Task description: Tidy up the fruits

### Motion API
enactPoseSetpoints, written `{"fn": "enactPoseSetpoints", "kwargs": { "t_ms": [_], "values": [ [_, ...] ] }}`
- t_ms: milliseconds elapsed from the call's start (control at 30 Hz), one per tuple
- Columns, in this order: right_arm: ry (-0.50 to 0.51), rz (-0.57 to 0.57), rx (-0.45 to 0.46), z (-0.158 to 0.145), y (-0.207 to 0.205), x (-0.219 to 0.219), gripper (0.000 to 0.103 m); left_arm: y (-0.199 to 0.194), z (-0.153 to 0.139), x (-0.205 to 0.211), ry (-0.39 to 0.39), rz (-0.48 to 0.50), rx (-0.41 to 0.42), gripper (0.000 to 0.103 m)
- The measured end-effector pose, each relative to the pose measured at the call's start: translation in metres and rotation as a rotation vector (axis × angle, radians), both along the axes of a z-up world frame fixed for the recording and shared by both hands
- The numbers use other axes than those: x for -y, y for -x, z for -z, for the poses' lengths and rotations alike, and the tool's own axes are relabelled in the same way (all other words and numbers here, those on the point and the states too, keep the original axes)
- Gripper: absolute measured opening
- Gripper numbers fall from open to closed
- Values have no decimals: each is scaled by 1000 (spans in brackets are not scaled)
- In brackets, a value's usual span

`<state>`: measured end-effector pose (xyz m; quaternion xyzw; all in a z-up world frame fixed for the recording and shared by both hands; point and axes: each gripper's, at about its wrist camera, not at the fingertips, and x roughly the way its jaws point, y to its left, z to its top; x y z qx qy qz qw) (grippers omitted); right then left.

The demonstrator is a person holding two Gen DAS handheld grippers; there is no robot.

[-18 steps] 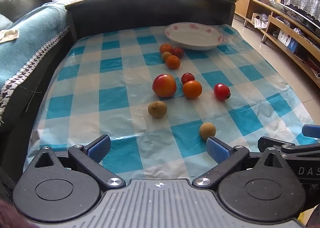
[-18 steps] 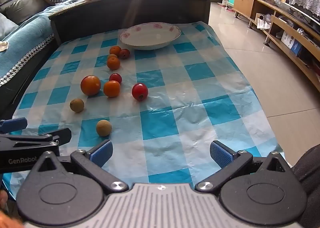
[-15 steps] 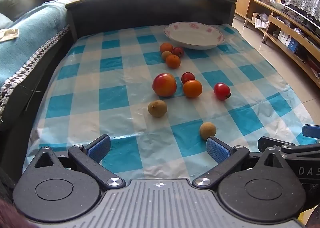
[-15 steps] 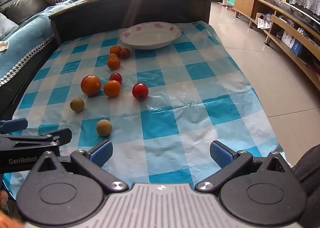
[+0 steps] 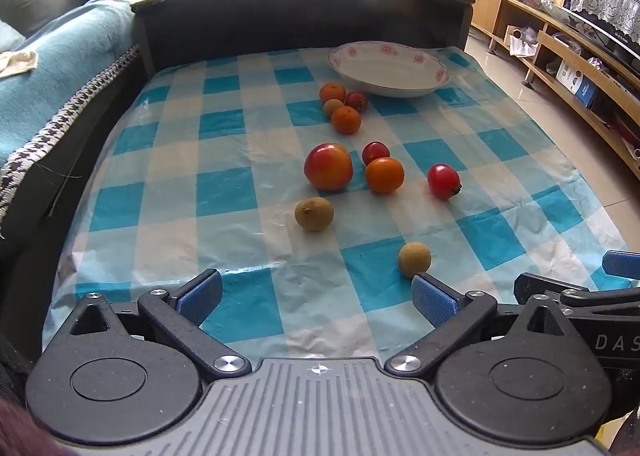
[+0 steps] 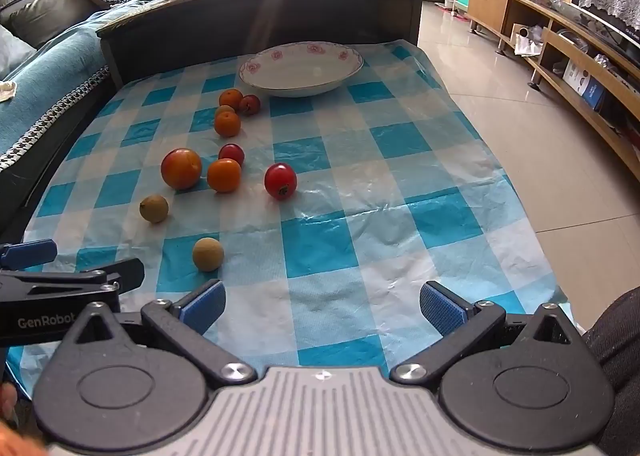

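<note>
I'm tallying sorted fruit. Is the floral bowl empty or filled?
Empty. The floral bowl shows only its bare white inside in both views; all the fruit, like the red tomato, lies on the checked tablecloth.

My worktop (image 5: 240,191) wears a checked cloth in bright blue, pale blue and white. The bowl (image 5: 390,67) is white with pink flowers round its rim. The big fruit (image 5: 328,167) is red blushing to orange, the tomato (image 5: 443,181) is deep red, and two small round fruits (image 5: 314,213) are dull tan. My claws' pads (image 5: 200,296) are blue on black arms.
</note>
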<state>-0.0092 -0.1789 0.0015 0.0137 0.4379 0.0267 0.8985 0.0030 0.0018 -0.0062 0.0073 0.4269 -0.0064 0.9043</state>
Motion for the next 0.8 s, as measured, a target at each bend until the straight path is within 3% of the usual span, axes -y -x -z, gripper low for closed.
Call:
{"fn": "enactPoseSetpoints", "kwargs": {
  "t_ms": [800],
  "values": [
    [0, -1, -4, 1, -1, 0, 103, 2, -1, 0, 2, -2, -5, 100]
  ]
}}
